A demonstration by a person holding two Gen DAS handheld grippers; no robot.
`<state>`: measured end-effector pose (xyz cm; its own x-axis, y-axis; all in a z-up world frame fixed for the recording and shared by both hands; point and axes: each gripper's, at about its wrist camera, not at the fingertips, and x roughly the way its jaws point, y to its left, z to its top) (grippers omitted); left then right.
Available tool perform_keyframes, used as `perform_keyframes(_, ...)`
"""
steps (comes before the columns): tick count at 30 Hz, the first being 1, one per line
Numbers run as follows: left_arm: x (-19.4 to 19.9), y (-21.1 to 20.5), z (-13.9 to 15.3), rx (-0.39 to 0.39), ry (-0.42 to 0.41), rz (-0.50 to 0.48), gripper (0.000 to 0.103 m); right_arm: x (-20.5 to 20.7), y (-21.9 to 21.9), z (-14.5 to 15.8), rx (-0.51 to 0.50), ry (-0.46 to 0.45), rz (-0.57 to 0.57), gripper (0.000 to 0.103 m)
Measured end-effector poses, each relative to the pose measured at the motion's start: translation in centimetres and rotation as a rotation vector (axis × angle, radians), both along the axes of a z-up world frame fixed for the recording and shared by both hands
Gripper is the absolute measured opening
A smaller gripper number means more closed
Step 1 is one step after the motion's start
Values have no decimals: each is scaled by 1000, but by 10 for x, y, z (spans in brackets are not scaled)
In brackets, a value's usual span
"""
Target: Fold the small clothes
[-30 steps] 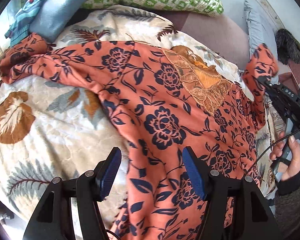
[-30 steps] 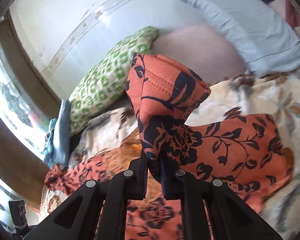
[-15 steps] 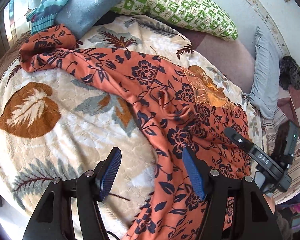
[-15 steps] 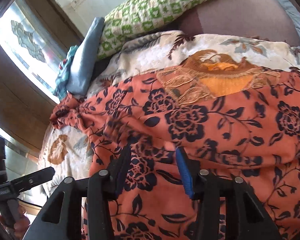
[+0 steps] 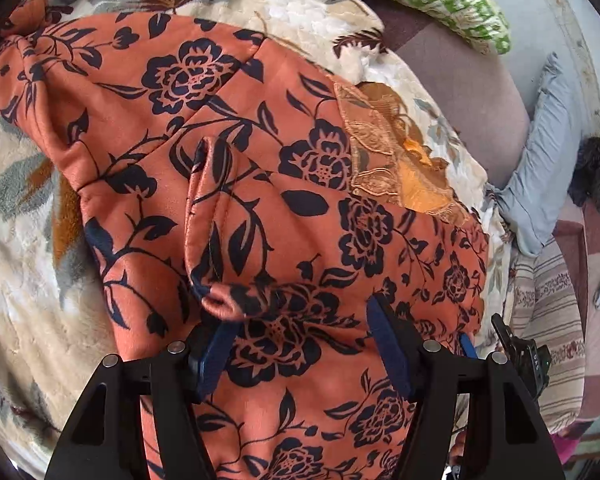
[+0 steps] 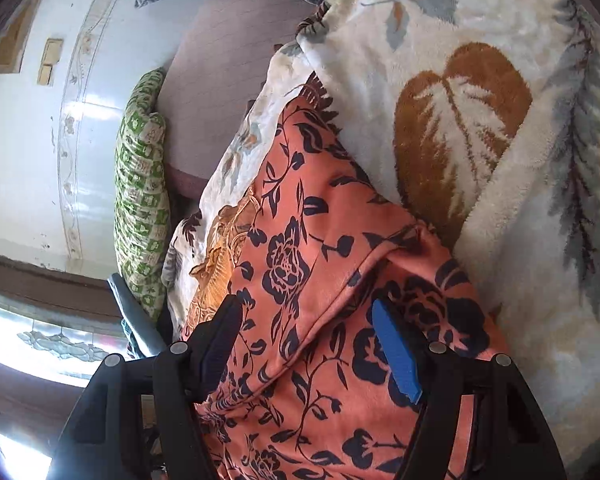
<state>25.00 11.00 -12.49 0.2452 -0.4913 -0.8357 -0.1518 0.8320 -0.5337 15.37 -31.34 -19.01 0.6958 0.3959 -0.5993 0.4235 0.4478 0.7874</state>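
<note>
Both claws are gaping wide, gripping nothing. Right claw [image 6: 306, 344] has just been opening, orange floral garment [image 5: 292, 208] lying loose between its pads. Left claw [image 5: 300, 340] is hovering over the folded sleeve [image 5: 220, 232], nearer.

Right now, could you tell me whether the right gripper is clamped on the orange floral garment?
No, the right gripper stands open above the orange floral garment, its pads clear of the cloth.

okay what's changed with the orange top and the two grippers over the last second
The right gripper let go of the sleeve, its jaws just opening; the sleeve now lies folded across the orange top. Both grippers came down closer to the cloth. The left gripper stayed open, the top stayed on the blanket.
</note>
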Motion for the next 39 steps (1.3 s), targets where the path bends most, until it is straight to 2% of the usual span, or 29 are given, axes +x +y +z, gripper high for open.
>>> perform_keyframes(1,8,-1,-8,7,32,17,62,6,0,-6,20,8,-15,69)
perform_keyframes(2,15,-3,-14,21,52,36,46,9,0,-11,35,19,-31,67)
perform_keyframes(3,21,-6,-17,39,56,45,17,15,-1,-14,45,31,-41,55)
perform_keyframes(4,29,-8,-15,47,57,42,16,21,-4,-13,49,32,-36,18)
perform_keyframes(5,36,-8,-9,30,39,51,16,25,-8,-6,42,4,-24,3)
perform_keyframes(7,39,-7,18,2,-66,73,16,21,-19,24,-25,-119,-34,5)
perform_keyframes(9,35,-12,33,18,-149,47,18,16,-26,38,-73,-160,-25,5)
perform_keyframes(11,27,-20,26,59,-145,4,18,13,-25,24,-85,-92,16,5)
perform_keyframes(14,14,-24,-7,173,-79,-47,18,3,-18,-17,-99,66,83,10)
perform_keyframes(15,9,-22,-16,189,-60,-62,18,-4,-18,-25,-72,56,80,6)
perform_keyframes(17,0,-17,-14,168,-73,-80,19,-18,-20,-21,-59,32,73,7)
perform_keyframes(20,-11,0,12,112,-134,-118,23,-31,-22,3,-88,19,137,27)
perform_keyframes(21,-16,8,24,85,-162,-128,27,-36,-23,15,-108,-1,155,33)
perform_keyframes(22,-20,17,34,63,-194,-125,30,-41,-26,28,-138,-33,163,34)
perform_keyframes(23,-23,27,45,56,-224,-107,42,-43,-29,42,-178,-64,161,35)
perform_keyframes(24,-22,35,52,63,-249,-73,62,-43,-33,54,-221,-89,149,44)
perform_keyframes(25,-21,42,55,83,-262,-40,70,-40,-37,63,-262,-105,133,58)
perform_keyframes(26,-15,46,55,103,-263,-20,75,-33,-41,69,-296,-107,113,63)
perform_keyframes(27,-6,45,52,111,-250,-24,75,-23,-45,71,-313,-102,102,64)
perform_keyframes(31,28,25,10,112,-89,-47,73,30,-51,57,-351,-30,98,64)
perform_keyframes(34,41,7,-11,135,-51,-49,71,63,-48,38,-383,16,98,64)
perform_keyframes(35,42,1,-10,157,-69,-49,66,74,-46,30,-381,36,112,64)
perform_keyframes(36,45,-5,-9,175,-89,-60,46,84,-44,22,-382,64,124,62)
perform_keyframes(37,47,-12,-7,181,-103,-84,33,93,-41,16,-374,82,151,51)
perform_keyframes(38,49,-17,-5,193,-116,-99,20,101,-38,16,-372,71,188,32)
perform_keyframes(39,48,-20,1,207,-147,-100,20,105,-35,23,-392,31,203,8)
